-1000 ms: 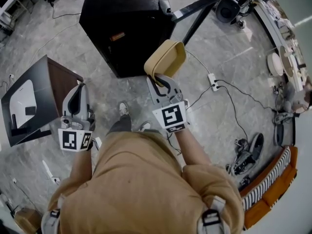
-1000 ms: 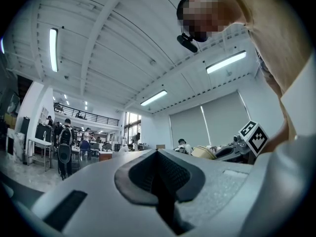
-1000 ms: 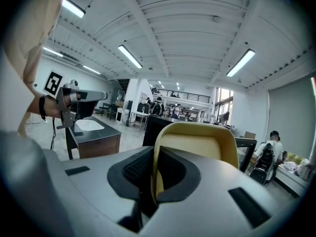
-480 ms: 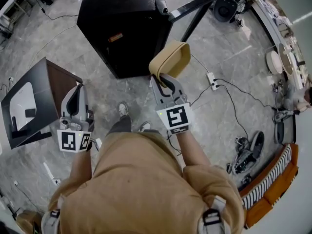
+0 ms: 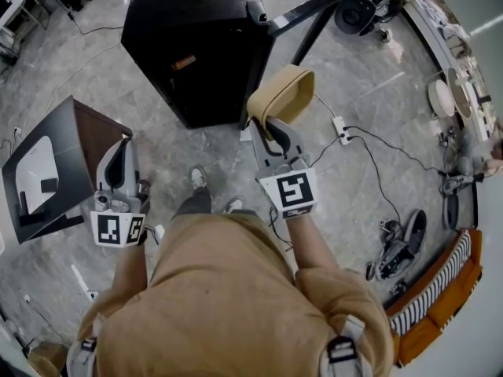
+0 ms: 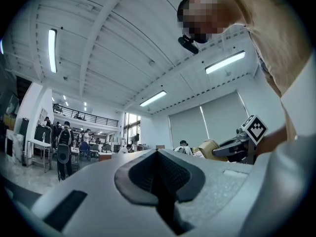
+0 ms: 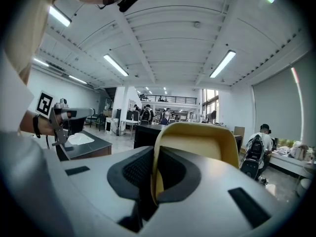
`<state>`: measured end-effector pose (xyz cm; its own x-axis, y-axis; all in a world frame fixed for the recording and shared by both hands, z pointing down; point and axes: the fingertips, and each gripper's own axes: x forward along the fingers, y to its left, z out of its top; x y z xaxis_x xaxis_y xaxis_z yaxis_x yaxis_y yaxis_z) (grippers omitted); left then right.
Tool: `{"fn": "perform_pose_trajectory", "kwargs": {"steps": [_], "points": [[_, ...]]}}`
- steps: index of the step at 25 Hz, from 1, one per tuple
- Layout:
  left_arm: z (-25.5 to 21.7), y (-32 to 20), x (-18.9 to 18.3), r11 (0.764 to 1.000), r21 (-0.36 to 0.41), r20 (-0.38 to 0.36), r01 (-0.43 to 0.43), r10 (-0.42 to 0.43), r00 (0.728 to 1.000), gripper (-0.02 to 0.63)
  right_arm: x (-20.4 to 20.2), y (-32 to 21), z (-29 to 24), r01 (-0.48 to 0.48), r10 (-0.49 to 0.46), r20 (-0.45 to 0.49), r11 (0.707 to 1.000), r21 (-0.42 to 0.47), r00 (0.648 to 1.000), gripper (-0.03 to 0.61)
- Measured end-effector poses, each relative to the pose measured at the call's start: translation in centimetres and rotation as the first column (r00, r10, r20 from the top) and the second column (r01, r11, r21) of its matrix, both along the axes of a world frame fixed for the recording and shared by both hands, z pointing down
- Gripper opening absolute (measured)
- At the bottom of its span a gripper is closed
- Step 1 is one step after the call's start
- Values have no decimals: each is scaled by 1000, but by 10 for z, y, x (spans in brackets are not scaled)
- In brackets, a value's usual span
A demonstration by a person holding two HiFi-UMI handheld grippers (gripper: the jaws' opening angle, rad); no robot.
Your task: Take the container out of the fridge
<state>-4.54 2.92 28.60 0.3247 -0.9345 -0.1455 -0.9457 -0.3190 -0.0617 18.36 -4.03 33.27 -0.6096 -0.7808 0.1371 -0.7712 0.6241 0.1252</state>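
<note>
The head view looks steeply down from above the person (image 5: 228, 305) onto the left gripper (image 5: 122, 144), right gripper (image 5: 269, 126), fridge (image 5: 196, 45) and floor (image 5: 369, 155). Each gripper view sits close behind its own jaws, facing about level — ceiling (image 6: 98, 58) fills the top. Each catches the other gripper at its edge. The container (image 5: 283, 93) shows in all three views, and the fridge in the head and right gripper views.

Container (image 5: 281, 94) is matt plastic, floor (image 5: 393, 93) glossy stone.

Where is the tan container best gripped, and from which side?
By its thin side wall at the rim, edge-on from the person's side: the container is open and thin-walled, so one jaw fits inside, one outside. The right hand-held gripper is shut on it that way.
</note>
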Motion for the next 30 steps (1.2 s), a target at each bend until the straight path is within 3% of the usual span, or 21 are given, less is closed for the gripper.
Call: {"fn": "perform_pose_trajectory", "kwargs": {"steps": [13,30], "points": [[-9,-12,-1,1000,20,-9,-3,3,1000,0,29,-9,-26,-85,84,80,996,8,993,15],[-14,-29,-14,999,40,-23,35,-34,999,0,55,-28,-50,-136,130,98,990,47,987,15]]}}
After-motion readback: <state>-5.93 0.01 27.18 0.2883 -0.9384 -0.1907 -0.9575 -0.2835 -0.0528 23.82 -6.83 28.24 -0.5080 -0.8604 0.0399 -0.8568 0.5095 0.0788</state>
